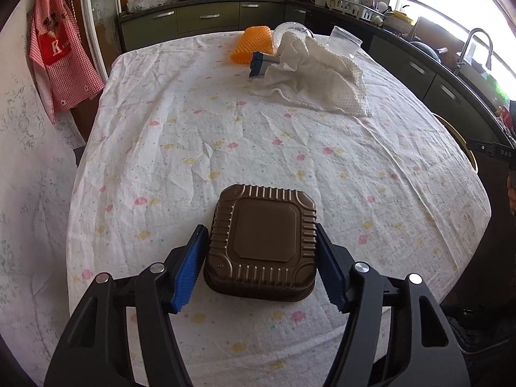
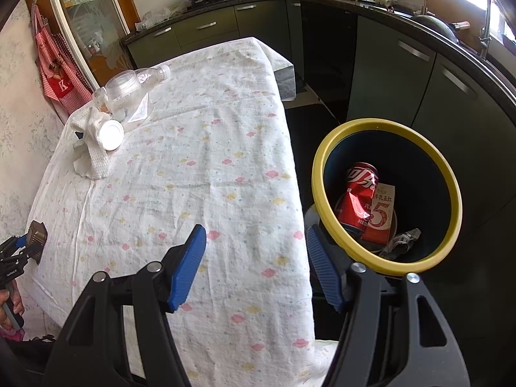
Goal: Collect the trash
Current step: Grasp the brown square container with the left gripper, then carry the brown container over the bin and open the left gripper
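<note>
A brown ribbed food container (image 1: 262, 242) lies upside down on the flowered tablecloth (image 1: 225, 135). My left gripper (image 1: 262, 258) has its blue pads against both sides of it. It also shows at the left edge of the right wrist view (image 2: 36, 238). My right gripper (image 2: 256, 258) is open and empty above the table's right edge, beside a yellow-rimmed trash bin (image 2: 450, 174) that holds a red can (image 2: 358, 193) and a carton (image 2: 382, 213). A clear plastic bottle (image 2: 129, 90) lies at the far end.
A white cloth (image 1: 322, 77), an orange ribbed object (image 1: 254, 43), a clear cup (image 1: 345, 40) and a blue-handled tool (image 1: 259, 64) lie at the table's far end. Dark kitchen cabinets (image 2: 403, 74) run behind and right. A red apron (image 1: 61, 51) hangs left.
</note>
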A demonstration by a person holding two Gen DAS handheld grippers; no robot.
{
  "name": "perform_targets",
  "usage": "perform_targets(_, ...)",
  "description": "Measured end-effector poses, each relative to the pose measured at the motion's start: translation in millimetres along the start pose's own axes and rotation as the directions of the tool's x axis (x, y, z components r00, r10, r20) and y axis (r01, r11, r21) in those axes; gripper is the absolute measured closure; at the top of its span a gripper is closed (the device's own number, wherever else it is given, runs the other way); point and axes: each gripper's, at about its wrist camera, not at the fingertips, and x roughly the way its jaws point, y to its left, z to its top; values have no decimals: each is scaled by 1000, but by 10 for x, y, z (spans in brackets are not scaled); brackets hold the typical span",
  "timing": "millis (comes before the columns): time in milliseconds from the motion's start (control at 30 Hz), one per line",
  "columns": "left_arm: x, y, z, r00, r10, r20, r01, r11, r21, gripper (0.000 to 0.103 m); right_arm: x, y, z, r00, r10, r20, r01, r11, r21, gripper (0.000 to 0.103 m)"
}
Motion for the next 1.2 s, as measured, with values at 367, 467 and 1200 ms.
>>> perform_targets(367,-189,-152,205,999,-15,40,12,998,66,39,-33,-57,-19,1000,-14,3,14,1000,9,41)
perform_targets(467,-218,-310,327,998,-40,50,34,992,118,39,-81,-141,-41,1000,-25,10,25,999,26,41)
perform_targets(1200,241,-3210,1600,872,-479,-98,454,719,527,38,-567,-1299,-491,986,-159,58,139,954,265,41)
